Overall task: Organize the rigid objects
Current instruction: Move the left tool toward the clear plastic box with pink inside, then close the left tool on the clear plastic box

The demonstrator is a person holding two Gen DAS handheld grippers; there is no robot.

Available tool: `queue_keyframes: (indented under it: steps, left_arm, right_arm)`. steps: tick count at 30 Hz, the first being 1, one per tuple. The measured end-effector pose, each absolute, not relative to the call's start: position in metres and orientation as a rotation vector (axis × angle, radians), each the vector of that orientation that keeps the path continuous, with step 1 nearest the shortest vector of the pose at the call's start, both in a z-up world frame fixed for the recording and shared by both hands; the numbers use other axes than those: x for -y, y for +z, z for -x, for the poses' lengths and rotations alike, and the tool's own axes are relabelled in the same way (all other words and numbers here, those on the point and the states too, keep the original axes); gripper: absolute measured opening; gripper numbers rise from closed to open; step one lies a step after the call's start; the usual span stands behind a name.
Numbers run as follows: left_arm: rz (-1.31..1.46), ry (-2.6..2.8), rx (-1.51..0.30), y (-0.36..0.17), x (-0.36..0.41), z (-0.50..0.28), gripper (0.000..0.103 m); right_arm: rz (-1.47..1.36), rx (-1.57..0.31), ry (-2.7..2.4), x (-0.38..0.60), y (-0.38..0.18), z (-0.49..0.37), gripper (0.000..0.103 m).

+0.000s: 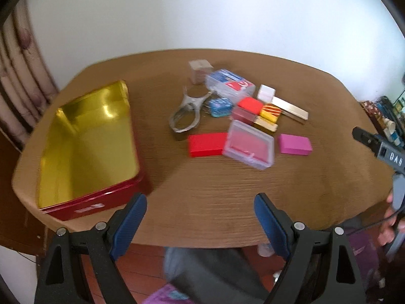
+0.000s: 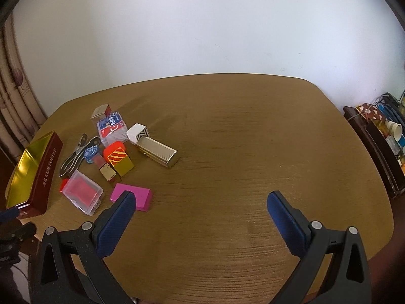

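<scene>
Both tongs are standing wide and holding nothing: the left tongs [image 1: 200, 202] are hovering over the near bench [image 1: 215, 190] edge beside the tin [image 1: 83, 136], and the right tongs [image 2: 200, 202] are hanging over bare bench, right of the clutter.

Judged step: the approach, with no item yet packed; the tin is sitting empty at the bench's left end. The next move is calling for a descent onto an outlying item, likely the pink block [image 2: 131, 197], nearest the right tongs.

Count, blur permitting: one tin; two clear cases [image 1: 249, 145]; one flat red block [image 1: 206, 144]; one pink block; one metal tool [image 1: 187, 112]; roughly eight further small boxes, crowding together mid-bench.
</scene>
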State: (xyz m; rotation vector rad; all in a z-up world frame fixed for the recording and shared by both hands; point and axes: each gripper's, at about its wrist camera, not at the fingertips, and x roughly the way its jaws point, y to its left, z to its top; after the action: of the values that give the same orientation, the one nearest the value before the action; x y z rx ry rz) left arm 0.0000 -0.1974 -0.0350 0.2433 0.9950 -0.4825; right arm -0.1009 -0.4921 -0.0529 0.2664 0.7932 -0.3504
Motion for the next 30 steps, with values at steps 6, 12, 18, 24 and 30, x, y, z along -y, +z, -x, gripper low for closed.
queue_keyframes:
  steps: [6, 12, 18, 24, 30]
  left_arm:
    - [-0.078, -0.567, -1.147, -0.052, 0.217, -0.008, 0.089]
    - [-0.094, -0.473, -1.139, -0.058, 0.201, -0.009, 0.089]
    - [0.141, -0.474, -1.254, -0.066, 0.176, -0.035, 0.089]
    - [0.164, -0.481, -1.283, -0.066, 0.199, -0.047, 0.089]
    - [0.304, -0.443, -1.364, -0.089, 0.214, -0.07, 0.089]
  right_arm:
    - [-0.252, -0.82, -0.269, 0.498, -0.063, 0.094, 0.103]
    - [-0.149, -0.868, -0.026, 0.487, -0.071, 0.079, 0.103]
    - [-0.18, -0.876, 0.001, 0.493, -0.082, 0.079, 0.103]
    - [-0.363, -0.939, 0.028, 0.518, -0.106, 0.074, 0.103]
    - [-0.354, -0.928, 0.032, 0.52, -0.105, 0.076, 0.103]
